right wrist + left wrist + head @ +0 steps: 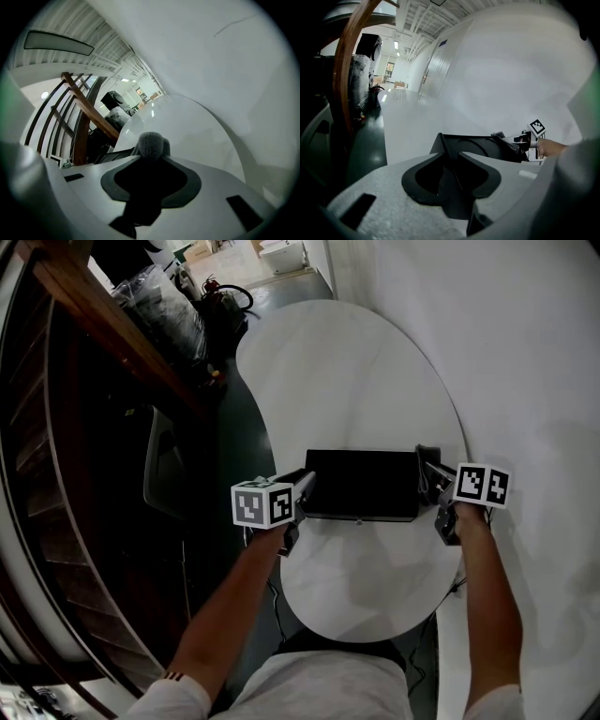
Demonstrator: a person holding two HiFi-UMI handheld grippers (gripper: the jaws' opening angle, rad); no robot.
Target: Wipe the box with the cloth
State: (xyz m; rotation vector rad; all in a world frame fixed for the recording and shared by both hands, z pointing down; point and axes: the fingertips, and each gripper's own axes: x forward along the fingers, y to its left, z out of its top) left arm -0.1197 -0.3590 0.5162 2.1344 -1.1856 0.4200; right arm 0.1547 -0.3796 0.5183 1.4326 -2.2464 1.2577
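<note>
Lying crosswise before you, the box (361,482) runs left to right. Your left gripper (307,487) pinches its end wall, and your right gripper (431,472) pinches the cloth (151,144).

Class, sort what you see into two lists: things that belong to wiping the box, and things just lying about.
Belongs to the job:
- box
- cloth, held in the right gripper jaws
- left gripper, jaws on the box wall

Just lying about:
- wooden railing
- plastic-wrapped bundle
</note>
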